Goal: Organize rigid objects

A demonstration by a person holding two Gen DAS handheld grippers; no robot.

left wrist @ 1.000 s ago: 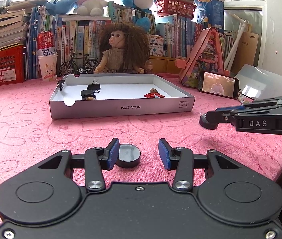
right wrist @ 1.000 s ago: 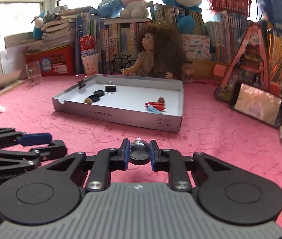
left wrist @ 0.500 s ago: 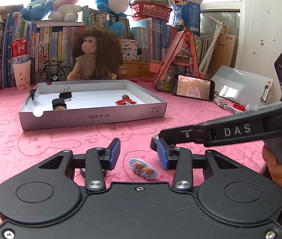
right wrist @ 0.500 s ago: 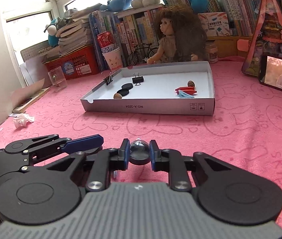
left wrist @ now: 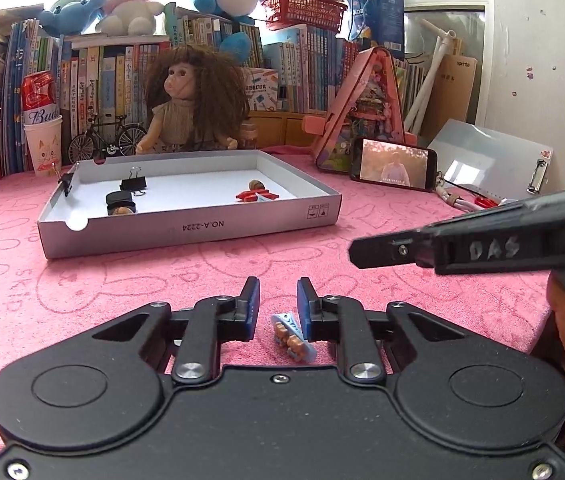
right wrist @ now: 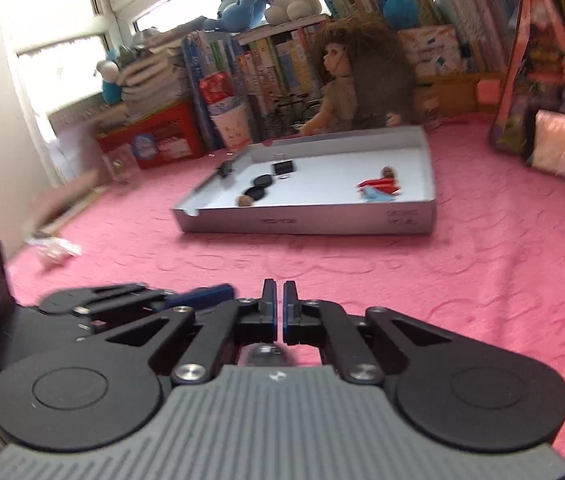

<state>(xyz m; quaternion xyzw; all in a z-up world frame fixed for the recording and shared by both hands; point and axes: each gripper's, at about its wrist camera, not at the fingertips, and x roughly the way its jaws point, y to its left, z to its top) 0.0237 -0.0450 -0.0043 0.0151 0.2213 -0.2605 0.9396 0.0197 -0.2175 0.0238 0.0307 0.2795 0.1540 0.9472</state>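
The hair clip (left wrist: 293,336), a small pale-blue piece with little bear figures, lies on the pink tablecloth (left wrist: 122,276) between the fingers of the left gripper (left wrist: 278,300), close against the right-hand pad (left wrist: 305,308). Those jaws stand spread, with nothing pinched. The clip's long axis runs slantwise, its far tip toward the left and its near end toward the right, so it lies roughly along the fingers, not across them; closing on it would, I judge, catch its narrow width. The left gripper is plainly the nearer one. The right gripper (right wrist: 279,304) has its pads nearly pressed together with a thin gap; a rounded glassy thing (right wrist: 266,354) sits behind the pads near the body, blurred, and whether it is held I cannot tell. Farther off, toward the back edge of the tablecloth, the white box lid (left wrist: 186,232) holds binder clips (left wrist: 133,183), black discs (left wrist: 119,199) and a red piece (left wrist: 256,196); that looks the likely destination.
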